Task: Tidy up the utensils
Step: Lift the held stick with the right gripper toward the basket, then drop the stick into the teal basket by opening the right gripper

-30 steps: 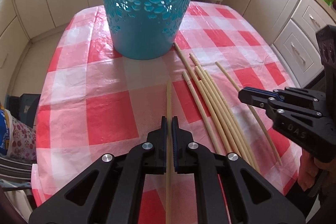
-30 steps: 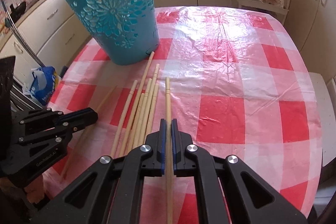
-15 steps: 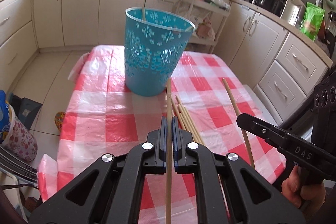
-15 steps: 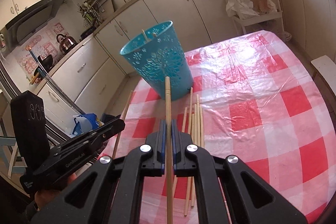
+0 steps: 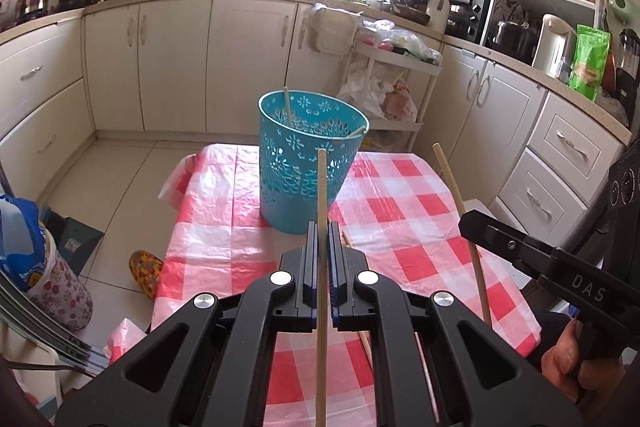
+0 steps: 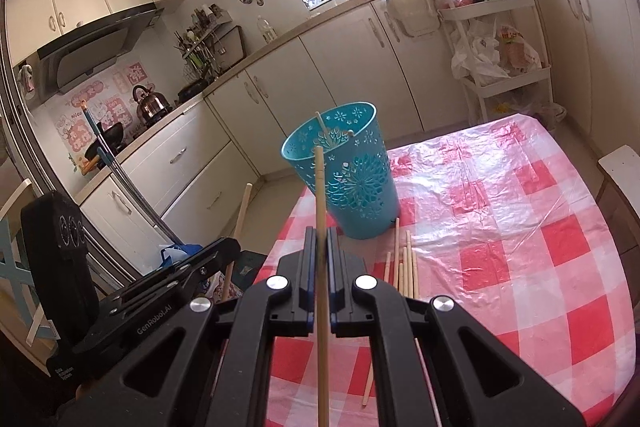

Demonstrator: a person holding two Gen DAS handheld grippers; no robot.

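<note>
My left gripper [image 5: 321,227] is shut on a wooden chopstick [image 5: 321,187] that sticks out forward, lifted above the checked table [image 5: 400,211]. My right gripper [image 6: 319,233] is shut on a second chopstick [image 6: 320,187], also held in the air. Each shows in the other's view: the right gripper [image 5: 468,223] with its chopstick [image 5: 452,187], the left gripper [image 6: 234,247] with its chopstick [image 6: 242,211]. Ahead stands an upright teal cut-out basket [image 5: 308,179] [image 6: 352,187] with two chopsticks [image 5: 287,107] leaning inside. Several loose chopsticks [image 6: 404,263] lie on the cloth beside its base.
Cream kitchen cabinets ring the table. A white trolley [image 5: 396,67] with plastic bags stands behind the basket. A filled bag [image 5: 40,267] and a slipper [image 5: 146,271] are on the floor at the left. A white chair edge [image 6: 624,163] is at the table's right. A hand [image 5: 568,359] grips the right tool.
Both grippers have risen off the table with their chopsticks and tilted up. The basket now looks smaller and farther, and its rim and inside show.
</note>
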